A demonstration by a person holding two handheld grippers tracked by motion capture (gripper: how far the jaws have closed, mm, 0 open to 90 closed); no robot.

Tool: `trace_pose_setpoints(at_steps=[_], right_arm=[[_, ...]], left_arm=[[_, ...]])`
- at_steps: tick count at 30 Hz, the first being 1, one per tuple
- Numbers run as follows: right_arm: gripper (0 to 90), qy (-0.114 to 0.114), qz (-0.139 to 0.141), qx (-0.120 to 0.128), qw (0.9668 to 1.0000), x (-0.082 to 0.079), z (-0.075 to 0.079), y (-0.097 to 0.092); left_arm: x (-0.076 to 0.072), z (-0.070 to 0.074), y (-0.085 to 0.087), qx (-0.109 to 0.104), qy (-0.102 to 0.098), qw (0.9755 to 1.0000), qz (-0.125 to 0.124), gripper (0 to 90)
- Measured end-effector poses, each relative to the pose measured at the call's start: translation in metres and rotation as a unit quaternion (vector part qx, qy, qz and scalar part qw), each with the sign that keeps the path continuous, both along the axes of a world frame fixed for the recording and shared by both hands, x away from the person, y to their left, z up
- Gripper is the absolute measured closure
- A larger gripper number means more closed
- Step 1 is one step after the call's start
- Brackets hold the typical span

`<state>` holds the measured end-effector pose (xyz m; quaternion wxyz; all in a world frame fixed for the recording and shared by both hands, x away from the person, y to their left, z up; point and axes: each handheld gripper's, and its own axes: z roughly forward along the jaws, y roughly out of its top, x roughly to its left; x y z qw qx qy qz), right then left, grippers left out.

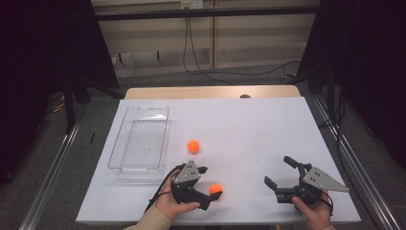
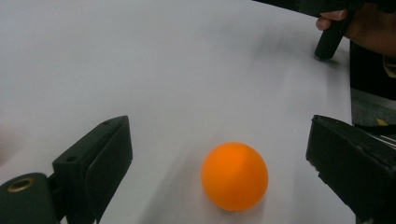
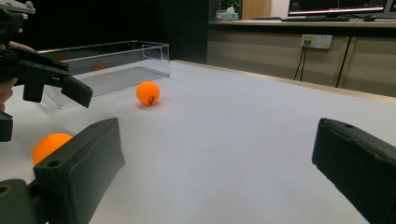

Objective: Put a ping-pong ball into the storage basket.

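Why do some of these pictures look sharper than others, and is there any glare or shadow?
High view: evenly lit but soft and grainy, dark at both sides. Left gripper view: the orange ball is fairly crisp with a faint shadow; the paper farther off smears. Right gripper view: the clear tray reflects light; the near fingers look soft.

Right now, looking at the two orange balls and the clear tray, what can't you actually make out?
- Near ball: high view, the left gripper covers part of it; right gripper view, a jaw covers its lower right.
- Dark mark on the far ball: right gripper view, too small to read.
- Clear tray: right gripper view, left end hidden behind the left gripper.
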<state>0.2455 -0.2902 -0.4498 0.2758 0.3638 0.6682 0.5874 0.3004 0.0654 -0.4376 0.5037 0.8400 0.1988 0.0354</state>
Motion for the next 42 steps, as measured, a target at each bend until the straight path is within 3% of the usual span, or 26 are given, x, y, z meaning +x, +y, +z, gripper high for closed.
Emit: trace_pose_setpoints(at_steps=[23, 42], right_arm=[[1.4, 0.002, 0.000, -0.001, 1.0000, 0.000, 0.000, 0.001], [1.4, 0.003, 0.000, -0.001, 1.0000, 0.000, 0.000, 0.001]], left_arm=[[0.004, -0.006, -0.009, 0.033, 0.036, 0.9987, -0.018, 19.5], [0.007, -0.011, -0.014, 0.063, 0.057, 0.9960, -0.028, 26.8]])
